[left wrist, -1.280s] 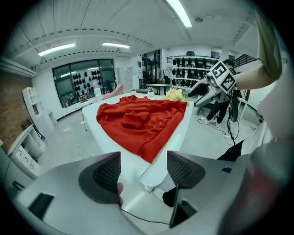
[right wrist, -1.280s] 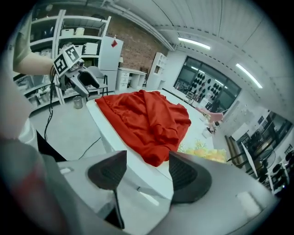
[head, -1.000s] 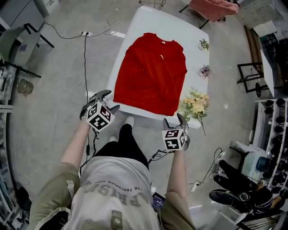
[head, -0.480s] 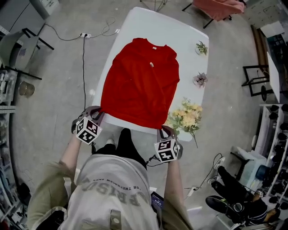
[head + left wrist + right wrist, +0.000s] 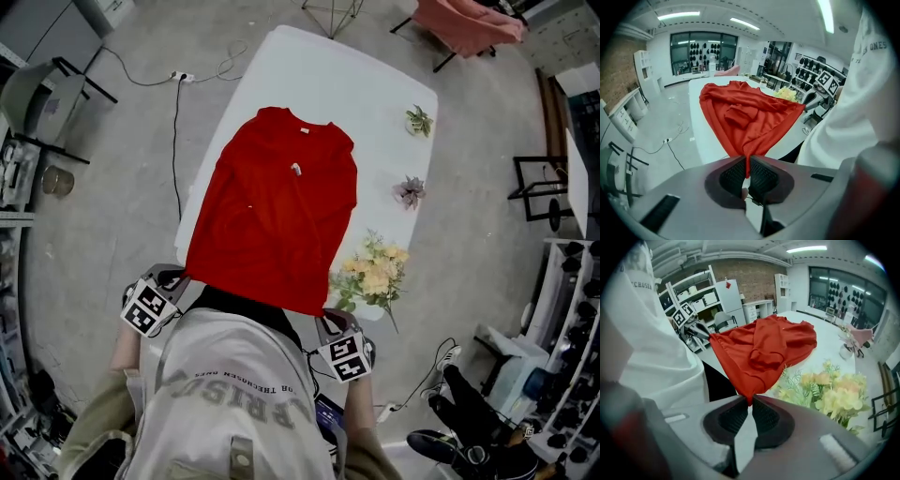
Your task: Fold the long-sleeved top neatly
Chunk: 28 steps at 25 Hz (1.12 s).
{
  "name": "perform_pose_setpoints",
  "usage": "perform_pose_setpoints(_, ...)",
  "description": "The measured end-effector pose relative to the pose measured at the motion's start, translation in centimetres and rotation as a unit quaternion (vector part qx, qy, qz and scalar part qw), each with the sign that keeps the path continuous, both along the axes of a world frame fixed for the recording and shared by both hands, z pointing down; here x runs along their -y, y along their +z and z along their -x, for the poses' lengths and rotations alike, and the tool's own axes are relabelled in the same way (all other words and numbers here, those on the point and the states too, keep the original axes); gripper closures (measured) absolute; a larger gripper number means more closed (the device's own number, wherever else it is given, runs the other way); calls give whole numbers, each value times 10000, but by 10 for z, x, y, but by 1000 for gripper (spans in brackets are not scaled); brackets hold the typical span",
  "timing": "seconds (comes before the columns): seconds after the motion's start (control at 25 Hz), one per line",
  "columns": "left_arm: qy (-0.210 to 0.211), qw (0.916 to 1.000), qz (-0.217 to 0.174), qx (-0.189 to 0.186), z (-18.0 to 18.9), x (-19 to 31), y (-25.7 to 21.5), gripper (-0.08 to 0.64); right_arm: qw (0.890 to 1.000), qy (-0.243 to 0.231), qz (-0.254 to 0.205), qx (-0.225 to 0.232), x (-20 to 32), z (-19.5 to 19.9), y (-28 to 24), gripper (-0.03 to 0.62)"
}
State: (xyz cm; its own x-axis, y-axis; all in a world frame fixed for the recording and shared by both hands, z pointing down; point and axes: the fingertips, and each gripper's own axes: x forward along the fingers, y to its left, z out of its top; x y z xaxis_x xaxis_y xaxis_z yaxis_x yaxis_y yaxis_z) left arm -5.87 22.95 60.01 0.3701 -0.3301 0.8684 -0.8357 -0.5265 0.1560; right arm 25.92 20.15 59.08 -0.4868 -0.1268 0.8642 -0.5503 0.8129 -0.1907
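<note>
Red long-sleeved top (image 5: pixel 272 216) lay spread on a white table (image 5: pixel 394 103), its collar at the end farthest from both claws and its hem drawn off the near table edge toward the person.

The left claw (image 5: pixel 172 278) was clamped on the left hem corner. In the left gripper view its jaws had just been closing and stood nearly together, with a thin pinch of red cloth between the dark ribbed pads (image 5: pixel 761 176). From that pinch the cloth fanned out and away across the table.

The right claw (image 5: pixel 330 319) gripped the right hem corner in the same way. In the right gripper view its jaws had also just been closing and were almost together on a narrow point of red cloth. The hem was stretched between the two claws, in front of the person's white T-shirt (image 5: pixel 234 394).

Counted: one top, one table, two claws. One bunch of yellow flowers (image 5: pixel 375 277) lay just beyond the right claw and to its right, touching the top's edge. Two small potted plants stood farther out on that same side, one (image 5: pixel 409 192) past the flowers and the other (image 5: pixel 419 120) past that. One pink cloth (image 5: pixel 464 23) hung on a frame well beyond the far end of the table.
</note>
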Motion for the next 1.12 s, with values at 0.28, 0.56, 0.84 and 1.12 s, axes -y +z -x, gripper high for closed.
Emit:
perform_pose_setpoints(0.28,372,9990,-79,-239,-2,73,-81,529,9872,923,234,1278,82,4,-82,560)
perform_pose_setpoints(0.56,306,9971,-676,-190,14,225,-96,528,9769,1550,47,1471,216,2,-106,560)
perform_pose_setpoints(0.84,-344,9988,-87,342,22,331,-20,503,9649,2451,529,783,316,7,-34,558)
perform_pose_setpoints(1.12,-1984,9792,-374,-204,61,348,-16,298,9482,3036,359,862,338,7,-13,316)
